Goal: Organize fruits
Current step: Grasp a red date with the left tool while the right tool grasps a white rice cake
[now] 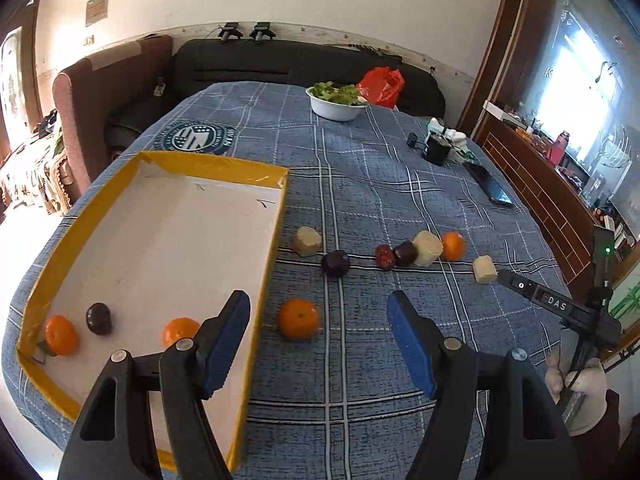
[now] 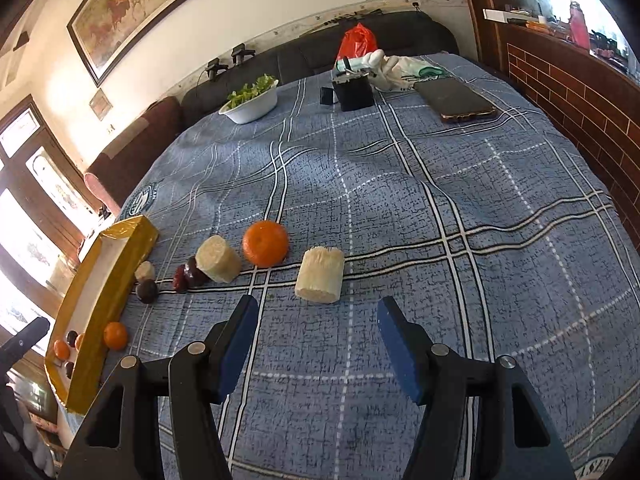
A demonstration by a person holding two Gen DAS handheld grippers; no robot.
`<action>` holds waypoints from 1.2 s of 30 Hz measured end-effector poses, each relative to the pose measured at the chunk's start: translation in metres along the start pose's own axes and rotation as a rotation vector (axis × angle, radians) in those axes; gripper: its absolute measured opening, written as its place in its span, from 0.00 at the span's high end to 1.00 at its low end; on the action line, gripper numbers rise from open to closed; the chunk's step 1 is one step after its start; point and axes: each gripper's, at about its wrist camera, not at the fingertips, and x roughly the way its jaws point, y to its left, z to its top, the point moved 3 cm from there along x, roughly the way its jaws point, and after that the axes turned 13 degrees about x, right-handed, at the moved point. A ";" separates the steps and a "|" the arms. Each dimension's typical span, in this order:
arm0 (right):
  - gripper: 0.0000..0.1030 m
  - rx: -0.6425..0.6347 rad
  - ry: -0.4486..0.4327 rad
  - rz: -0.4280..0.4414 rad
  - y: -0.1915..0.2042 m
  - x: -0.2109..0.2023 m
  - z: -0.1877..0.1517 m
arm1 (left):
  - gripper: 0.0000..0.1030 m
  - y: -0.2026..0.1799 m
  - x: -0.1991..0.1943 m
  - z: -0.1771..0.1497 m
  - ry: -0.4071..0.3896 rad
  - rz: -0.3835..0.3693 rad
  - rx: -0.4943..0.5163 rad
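With two tangerines and a dark plum already in the yellow-rimmed tray (image 1: pixel 276 216), the empty left gripper (image 1: pixel 318 314) gaped toward the loose tangerine (image 1: pixel 299 319) at twelve o'clock, the right gripper (image 2: pixel 316 316) likewise wide and empty before a pale sugarcane chunk (image 2: pixel 320 276).

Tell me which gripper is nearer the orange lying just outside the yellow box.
Left. The left gripper hangs open right over that orange; the right gripper is off toward the pale cylinder.

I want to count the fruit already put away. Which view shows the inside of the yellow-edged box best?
The left wrist view: it looks down into the yellow-edged box, showing two oranges and a dark fruit. The right wrist view sees the box edge-on from outside, its floor mostly hidden.
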 end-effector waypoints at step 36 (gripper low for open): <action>0.67 -0.066 0.059 0.045 0.014 0.050 0.007 | 0.59 -0.076 0.145 0.040 0.153 -0.107 0.384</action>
